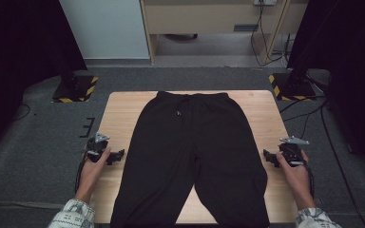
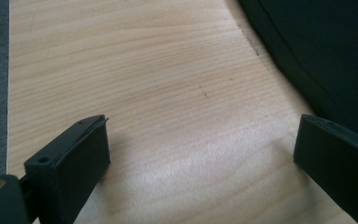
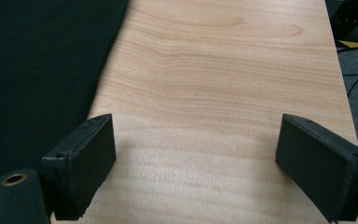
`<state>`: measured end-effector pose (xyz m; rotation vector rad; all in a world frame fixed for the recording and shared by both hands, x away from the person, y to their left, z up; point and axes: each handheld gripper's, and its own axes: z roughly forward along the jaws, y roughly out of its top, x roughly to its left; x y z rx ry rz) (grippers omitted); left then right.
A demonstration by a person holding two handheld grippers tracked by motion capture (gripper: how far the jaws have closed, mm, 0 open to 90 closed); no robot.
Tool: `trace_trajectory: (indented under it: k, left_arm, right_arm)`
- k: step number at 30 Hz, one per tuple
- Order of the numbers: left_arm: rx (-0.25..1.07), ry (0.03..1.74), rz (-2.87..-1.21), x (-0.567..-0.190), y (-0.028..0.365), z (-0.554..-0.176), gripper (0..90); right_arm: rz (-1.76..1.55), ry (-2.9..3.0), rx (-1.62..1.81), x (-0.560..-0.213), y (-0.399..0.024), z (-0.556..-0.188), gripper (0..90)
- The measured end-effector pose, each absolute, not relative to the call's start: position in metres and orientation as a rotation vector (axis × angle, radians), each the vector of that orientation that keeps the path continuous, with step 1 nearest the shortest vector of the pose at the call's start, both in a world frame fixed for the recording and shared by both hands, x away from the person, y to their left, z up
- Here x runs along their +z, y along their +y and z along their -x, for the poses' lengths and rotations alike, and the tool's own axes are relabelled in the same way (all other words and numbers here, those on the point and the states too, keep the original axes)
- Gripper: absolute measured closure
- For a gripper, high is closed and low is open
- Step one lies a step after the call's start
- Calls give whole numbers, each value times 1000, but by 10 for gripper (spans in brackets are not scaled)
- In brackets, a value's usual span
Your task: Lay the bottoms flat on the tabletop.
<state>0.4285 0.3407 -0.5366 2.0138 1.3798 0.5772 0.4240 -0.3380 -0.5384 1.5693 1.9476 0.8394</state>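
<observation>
A pair of black trousers [image 1: 190, 156] lies flat along the middle of a wooden table [image 1: 119, 111], waistband at the far edge, drawstring showing, both legs running toward the person and reaching the near edge. The left gripper [image 1: 119, 155] rests over bare wood just beside the outer seam of the left leg; the right gripper [image 1: 267, 156] sits likewise just beside the outer edge of the right leg. In the left gripper view, the jaws of the left gripper [image 2: 200, 144] stand wide apart with nothing between them but wood grain, the dark cloth [image 2: 317, 51] lying at the upper right, close to one jaw. In the right gripper view, the right gripper [image 3: 196, 149] is equally spread and empty, the cloth [image 3: 37, 70] at the left. The step in hand appears to be the approach before a first grasp, most likely for folding the garment. The next move would call for each gripper to slide inward until one jaw passes under the fabric edge, then to close on the cloth without pinching the table or dragging the legs askew.
</observation>
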Motion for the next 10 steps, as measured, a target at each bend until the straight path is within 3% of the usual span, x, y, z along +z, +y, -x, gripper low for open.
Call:
trace_trajectory:
  k: [10]
  left_arm:
    - [584,1399,-2003,-537,334,-413,20]
  right_arm:
    - [-1562,1955,848,-538,-337,-394,121]
